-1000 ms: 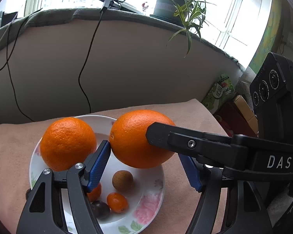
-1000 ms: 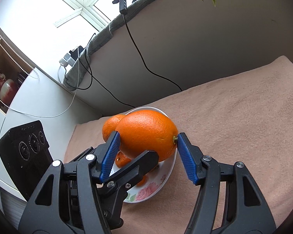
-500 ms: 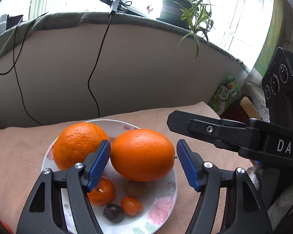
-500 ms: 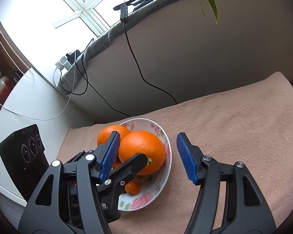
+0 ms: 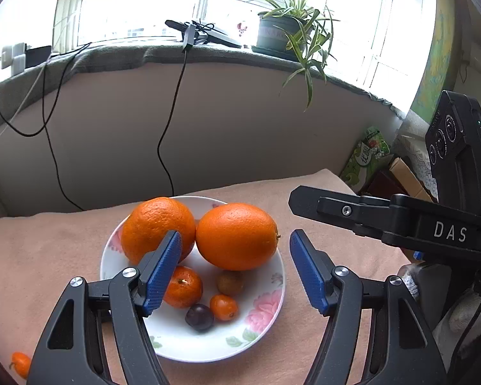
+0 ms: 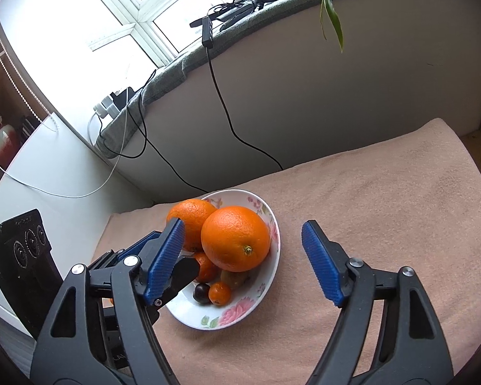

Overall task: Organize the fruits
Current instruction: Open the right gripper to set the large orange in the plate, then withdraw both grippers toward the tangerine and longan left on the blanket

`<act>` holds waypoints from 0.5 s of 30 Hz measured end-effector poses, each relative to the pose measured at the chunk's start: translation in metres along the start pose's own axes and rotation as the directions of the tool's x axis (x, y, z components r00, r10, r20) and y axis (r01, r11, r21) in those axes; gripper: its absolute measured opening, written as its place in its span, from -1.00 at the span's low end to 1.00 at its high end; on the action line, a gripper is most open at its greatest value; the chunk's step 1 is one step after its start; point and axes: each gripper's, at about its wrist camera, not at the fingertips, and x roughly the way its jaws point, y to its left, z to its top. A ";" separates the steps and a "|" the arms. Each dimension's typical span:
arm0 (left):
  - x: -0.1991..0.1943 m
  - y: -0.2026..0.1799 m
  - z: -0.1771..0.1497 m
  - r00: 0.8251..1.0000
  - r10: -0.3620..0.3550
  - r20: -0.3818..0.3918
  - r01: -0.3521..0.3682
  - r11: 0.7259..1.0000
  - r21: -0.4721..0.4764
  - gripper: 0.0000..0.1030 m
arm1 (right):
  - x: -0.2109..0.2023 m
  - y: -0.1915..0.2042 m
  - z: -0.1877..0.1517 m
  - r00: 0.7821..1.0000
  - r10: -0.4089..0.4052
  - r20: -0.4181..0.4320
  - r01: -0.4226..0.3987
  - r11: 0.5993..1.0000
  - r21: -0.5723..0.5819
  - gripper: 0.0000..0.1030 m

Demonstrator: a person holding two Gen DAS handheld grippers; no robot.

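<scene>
A white floral plate [image 5: 266, 324] [image 6: 266, 292] sits on the pink cloth. It holds two large oranges [image 5: 237, 235] [image 5: 157, 227], a mandarin [image 5: 184, 285], a kumquat [image 5: 223, 307], a dark plum [image 5: 199, 317] and a brown fruit [image 5: 230, 283]. The nearer orange also shows in the right wrist view [image 6: 235, 238]. My left gripper [image 5: 235, 272] is open and empty, above the plate's near side. My right gripper [image 6: 243, 263] is open and empty, hovering back from the plate.
A small orange fruit [image 5: 20, 364] lies on the cloth at the lower left. A grey wall with hanging black cables [image 5: 170, 128] stands behind. A potted plant [image 5: 288, 32] sits on the sill. Boxes [image 5: 400, 176] are to the right of the cloth.
My right gripper let go of the large orange onto the plate and drew back. My left gripper also pulled back and up from the plate.
</scene>
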 end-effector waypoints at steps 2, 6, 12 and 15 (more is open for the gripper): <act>-0.007 0.001 -0.003 1.000 -0.004 0.004 0.004 1.000 -0.003 0.34 | -0.003 0.005 -0.004 1.000 -0.010 0.002 0.010 1.000 -0.018 0.52; -0.020 0.000 -0.006 1.000 -0.002 0.019 0.002 1.000 0.000 0.39 | -0.006 0.018 -0.010 1.000 -0.029 0.004 0.029 0.998 -0.054 0.52; -0.034 0.007 -0.014 1.000 0.005 0.030 -0.005 1.000 -0.007 0.39 | -0.014 0.025 -0.017 0.999 -0.042 0.033 0.043 0.998 -0.049 0.63; -0.040 0.010 -0.020 0.999 0.008 0.031 -0.008 1.000 -0.008 0.39 | -0.015 0.027 -0.020 0.999 -0.041 0.037 0.042 0.998 -0.038 0.63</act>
